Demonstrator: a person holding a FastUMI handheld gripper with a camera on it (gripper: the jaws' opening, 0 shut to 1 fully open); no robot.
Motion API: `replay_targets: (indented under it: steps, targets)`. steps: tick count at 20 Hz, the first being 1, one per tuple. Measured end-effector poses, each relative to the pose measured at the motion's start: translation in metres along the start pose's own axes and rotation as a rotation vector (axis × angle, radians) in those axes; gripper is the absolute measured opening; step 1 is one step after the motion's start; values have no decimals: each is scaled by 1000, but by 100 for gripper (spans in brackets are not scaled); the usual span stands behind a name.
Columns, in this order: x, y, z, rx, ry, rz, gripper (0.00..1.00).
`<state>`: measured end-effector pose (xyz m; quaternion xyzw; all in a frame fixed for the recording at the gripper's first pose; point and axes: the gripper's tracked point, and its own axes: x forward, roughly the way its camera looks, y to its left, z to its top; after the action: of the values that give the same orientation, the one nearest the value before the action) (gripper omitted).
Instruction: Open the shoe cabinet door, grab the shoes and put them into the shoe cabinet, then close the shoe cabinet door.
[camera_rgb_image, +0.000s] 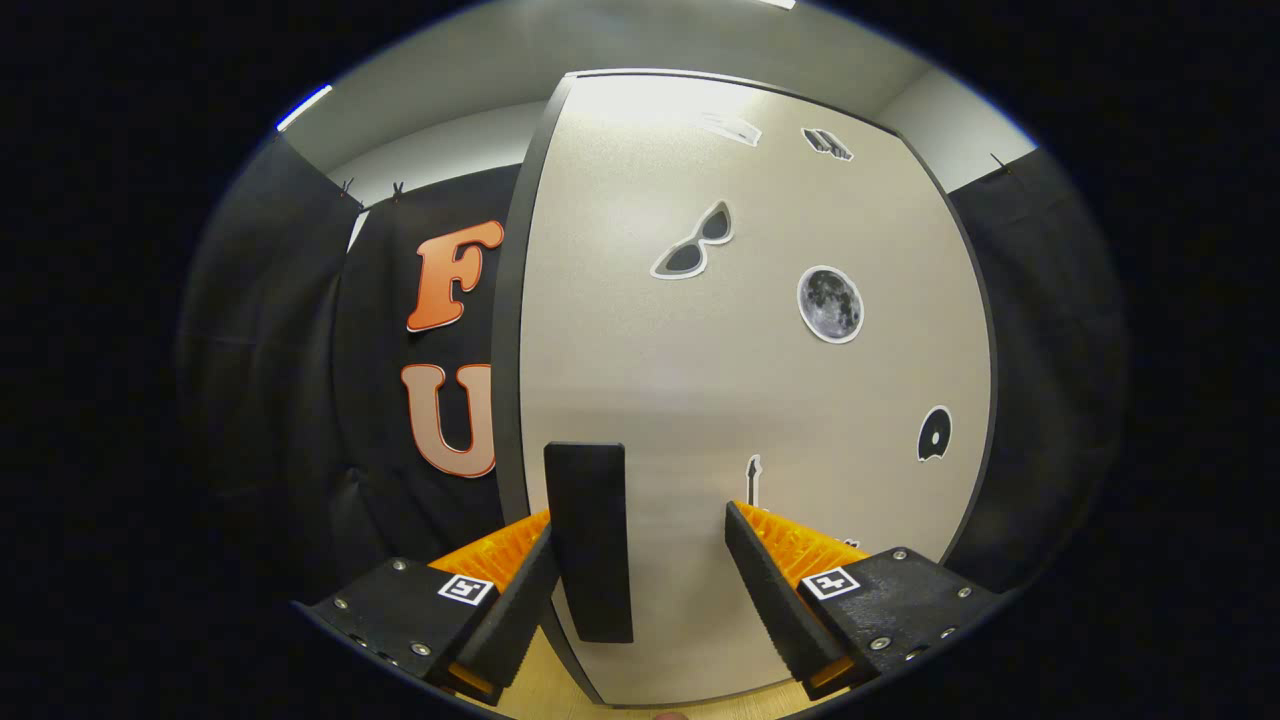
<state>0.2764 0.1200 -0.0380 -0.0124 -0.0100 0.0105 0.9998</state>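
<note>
The hand-held gripper (640, 560) is spread wide and grasps nothing; it stands squarely before the shoe cabinet door (760, 400), whose dark upright handle (590, 540) sits between the fingers, hard by the left finger (520, 595) and well apart from the right finger (775, 590). Whether the left finger touches the handle cannot be told. The door looks shut or close to it, its pale face turned flat toward the hand-held gripper and its dark edge (512, 330) running just left of the handle. That would fit either a reach for the handle to pull the door open, or a let-go once the door has been pushed to with the shoes inside; which one, this moment does not settle. If a pull is meant, it calls for closing both fingers on the handle, which lies off-centre toward the left finger. Beyond the door's edge on the left hangs the black booth wall (300, 350), and more of it lies past the far edge on the right, so swing room looks modest. A strip of light wood floor (540, 690) shows beneath the fingers. Stickers (830, 304) dot the door.
</note>
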Motion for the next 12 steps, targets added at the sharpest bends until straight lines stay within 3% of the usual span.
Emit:
replay_targets:
  steps: [12]
  targets:
    - [-49, -2, 21, 16, -15, 13, 96]
